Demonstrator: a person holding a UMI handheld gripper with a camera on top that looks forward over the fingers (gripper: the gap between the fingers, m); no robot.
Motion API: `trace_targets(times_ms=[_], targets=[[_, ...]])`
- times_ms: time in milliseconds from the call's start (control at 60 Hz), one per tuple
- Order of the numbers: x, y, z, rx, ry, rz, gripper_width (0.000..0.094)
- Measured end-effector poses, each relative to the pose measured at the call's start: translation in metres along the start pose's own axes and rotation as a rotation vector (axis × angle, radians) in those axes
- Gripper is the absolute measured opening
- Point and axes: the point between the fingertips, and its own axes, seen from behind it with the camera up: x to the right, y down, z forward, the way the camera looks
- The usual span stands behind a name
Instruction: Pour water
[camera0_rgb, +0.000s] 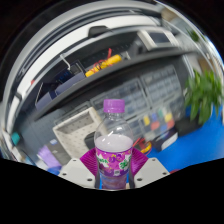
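A clear plastic water bottle (115, 140) with a purple cap and a purple flowered label stands upright between my gripper's (114, 163) two fingers. Both magenta pads (90, 160) press against the label at either side, so the gripper is shut on the bottle. The bottle's base is hidden below the fingers. The whole scene behind the bottle is tilted. No cup or other vessel for water shows.
Behind the bottle lies a blue surface (195, 148) with small coloured items (155, 122). A green plant (205, 95) stands at the right. A wire basket (75, 128) sits to the left. A grey shelf unit (110, 62) with yellow-orange items runs across the back.
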Motion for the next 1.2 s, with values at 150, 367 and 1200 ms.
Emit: trace_targets(times_ms=[150,367,1200], targets=[[0.078,-0.034,-0.004,0.079,0.187,-0.358,0.0392],[0.145,0.010,0.014,-0.021,0.196,-0.450,0.0393],[0.211,0.086,0.002,-0.141,0.239,-0.441,0.0795]])
